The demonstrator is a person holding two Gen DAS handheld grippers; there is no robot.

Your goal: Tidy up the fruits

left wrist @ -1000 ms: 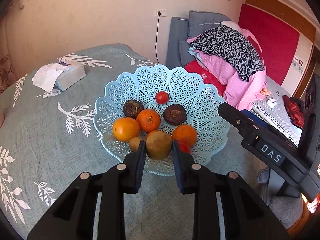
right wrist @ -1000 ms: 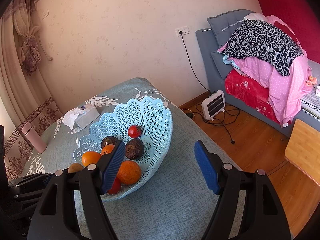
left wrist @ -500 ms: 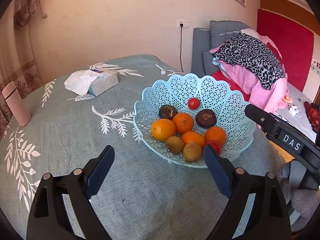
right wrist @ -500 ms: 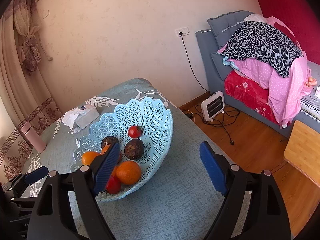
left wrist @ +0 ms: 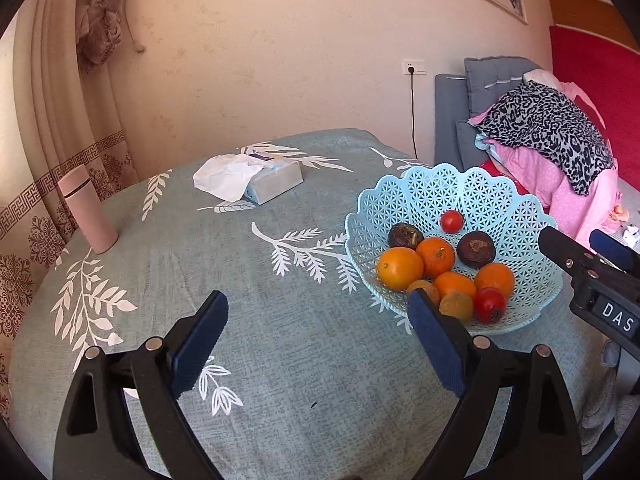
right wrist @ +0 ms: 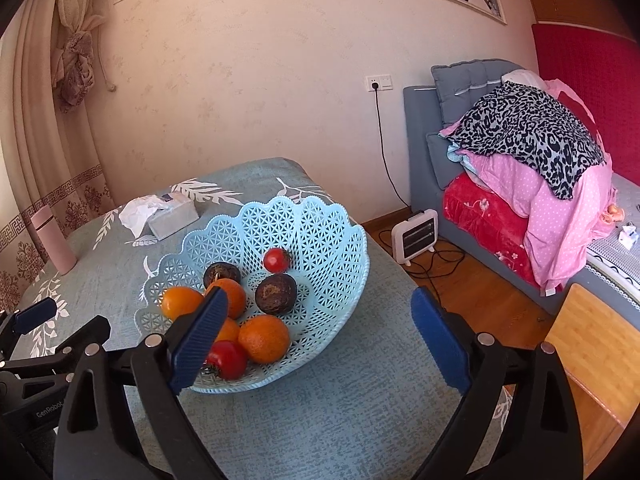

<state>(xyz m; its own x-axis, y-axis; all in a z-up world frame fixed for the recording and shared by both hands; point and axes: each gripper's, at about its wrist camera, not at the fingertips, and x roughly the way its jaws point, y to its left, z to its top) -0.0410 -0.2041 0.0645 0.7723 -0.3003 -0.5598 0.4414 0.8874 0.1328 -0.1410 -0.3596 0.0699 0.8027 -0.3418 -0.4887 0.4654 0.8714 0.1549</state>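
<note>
A light blue lattice basket (left wrist: 472,184) (right wrist: 320,224) stands on the table and holds several oranges (left wrist: 400,268) (right wrist: 264,338), two dark round fruits (left wrist: 476,249) (right wrist: 276,294), two brown kiwis (left wrist: 456,306) and two red tomatoes (left wrist: 452,221) (right wrist: 277,260). My left gripper (left wrist: 316,336) is open and empty, over the tablecloth to the left of the basket. My right gripper (right wrist: 320,336) is open and empty, near the basket's front right rim. The right gripper also shows in the left wrist view (left wrist: 592,268).
A tissue box (left wrist: 272,182) and a pink bottle (left wrist: 86,208) stand on the grey-green leaf-print tablecloth (left wrist: 200,272). Right of the table are a grey bed with piled bedding (right wrist: 532,160), a small white heater (right wrist: 416,234) and wooden floor.
My left gripper let go of a kiwi in the basket, opened wide and pulled back and to the left. My right gripper stayed open and shifted a little.
</note>
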